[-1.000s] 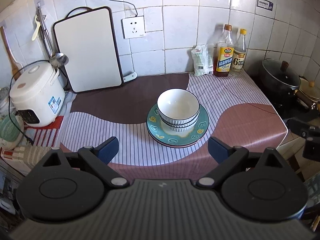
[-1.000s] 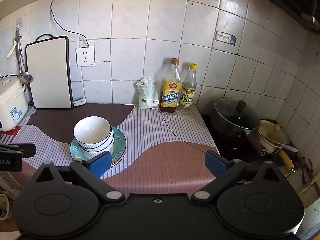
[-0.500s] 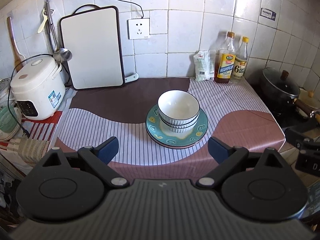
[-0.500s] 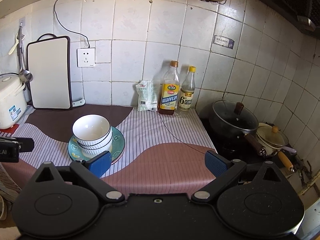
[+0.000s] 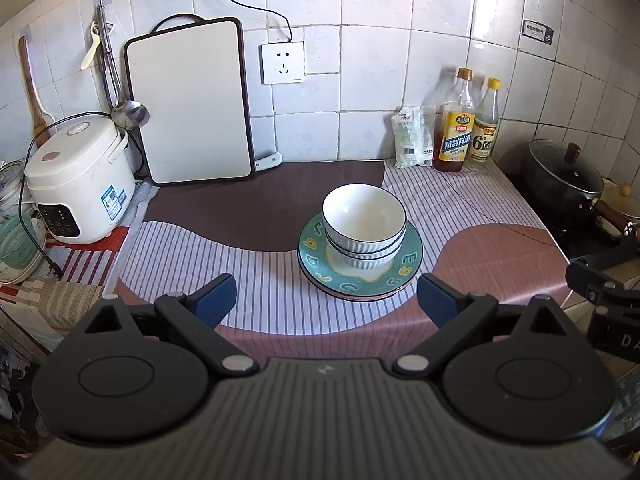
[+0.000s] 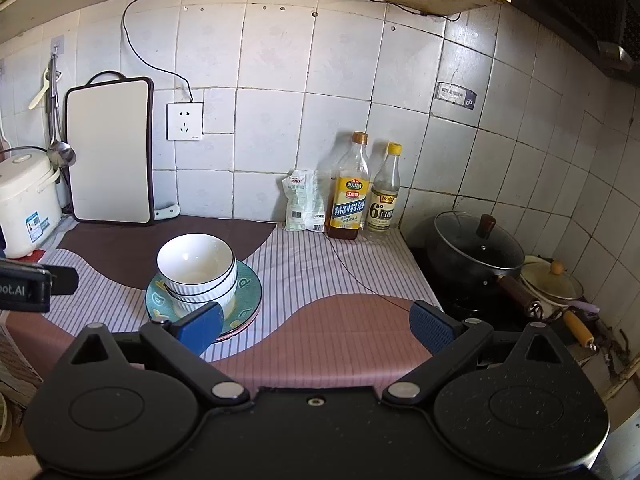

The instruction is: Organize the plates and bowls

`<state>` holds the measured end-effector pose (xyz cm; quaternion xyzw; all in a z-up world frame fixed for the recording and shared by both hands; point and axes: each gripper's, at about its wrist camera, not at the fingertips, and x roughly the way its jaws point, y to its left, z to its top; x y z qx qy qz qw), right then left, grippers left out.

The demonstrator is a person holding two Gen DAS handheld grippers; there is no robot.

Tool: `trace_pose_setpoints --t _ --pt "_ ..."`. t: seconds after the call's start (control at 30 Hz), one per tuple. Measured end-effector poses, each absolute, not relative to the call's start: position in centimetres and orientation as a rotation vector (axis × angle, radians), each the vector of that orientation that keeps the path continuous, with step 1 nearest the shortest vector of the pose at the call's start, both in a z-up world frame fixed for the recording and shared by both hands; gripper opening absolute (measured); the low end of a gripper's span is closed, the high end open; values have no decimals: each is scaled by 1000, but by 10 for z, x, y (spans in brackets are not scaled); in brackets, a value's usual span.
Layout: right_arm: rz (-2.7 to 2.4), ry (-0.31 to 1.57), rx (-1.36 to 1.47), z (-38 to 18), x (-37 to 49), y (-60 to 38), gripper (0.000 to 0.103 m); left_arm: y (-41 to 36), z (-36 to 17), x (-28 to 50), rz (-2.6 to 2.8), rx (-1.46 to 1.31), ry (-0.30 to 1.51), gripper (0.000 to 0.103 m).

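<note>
Two white ribbed bowls (image 5: 363, 224) are nested and stand on a teal plate (image 5: 408, 270), which lies on a pink plate, in the middle of the striped cloth. The stack also shows in the right wrist view, bowls (image 6: 196, 272) on the teal plate (image 6: 248, 296). My left gripper (image 5: 326, 298) is open and empty, just in front of the stack near the counter's front edge. My right gripper (image 6: 316, 324) is open and empty, to the right of the stack; its left pad (image 6: 200, 326) overlaps the plates in view.
A rice cooker (image 5: 78, 180) stands at the left, a white cutting board (image 5: 190, 104) leans on the wall, and two bottles (image 5: 468, 128) and a bag (image 5: 412, 136) stand at the back. A black lidded pot (image 6: 478, 252) sits on the stove at right.
Both grippers have pulled back and risen a little, so the stack looks slightly farther away. Bowls and plates have not moved. Both jaws stay open.
</note>
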<state>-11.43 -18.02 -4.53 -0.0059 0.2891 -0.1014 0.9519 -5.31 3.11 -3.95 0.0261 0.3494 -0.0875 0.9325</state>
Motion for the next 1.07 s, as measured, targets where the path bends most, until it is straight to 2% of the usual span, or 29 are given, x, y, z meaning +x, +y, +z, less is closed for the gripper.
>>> trace_pose_setpoints --t 1.07 --pt "-229 603 -3 -55 -111 -179 101 33 -46 -50 -193 29 737 99"
